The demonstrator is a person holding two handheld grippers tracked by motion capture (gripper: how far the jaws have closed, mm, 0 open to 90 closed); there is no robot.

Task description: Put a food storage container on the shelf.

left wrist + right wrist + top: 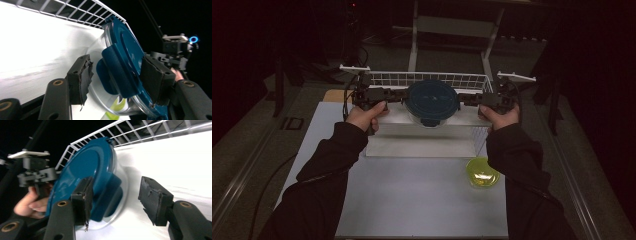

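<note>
A: The round clear container (432, 111) with the dark blue lid (432, 100) is seen on the white platform (422, 142), just in front of the white wire basket (427, 79). It is flanked by both tools, the left gripper (398, 95) on one side and the right gripper (466, 99) on the other.

B: And the left one's jaws are parted, it is noted. In the left gripper view a lid clip (117, 72) lies between them: one pad (82, 80) is held clear on the container's side, while the other pad (155, 80) sits at the lid's top face. Whether it presses there cannot be told.

A: The right gripper (120, 200) is spread as well. 1 jaw is placed over the lid's face, the other is held well off above the bare platform. The opposite clip (107, 195) is bracketed, not squeezed.

B: So the container is judged to be set down with the lid on top, and nothing is carried.

A: Agreed. Whether the 2 clips are fully latched cannot be told, so that may be what is left. A small yellow-green bowl (482, 173) is left untouched on the table (412, 200), nearer the person's right sleeve (522, 170).
</note>
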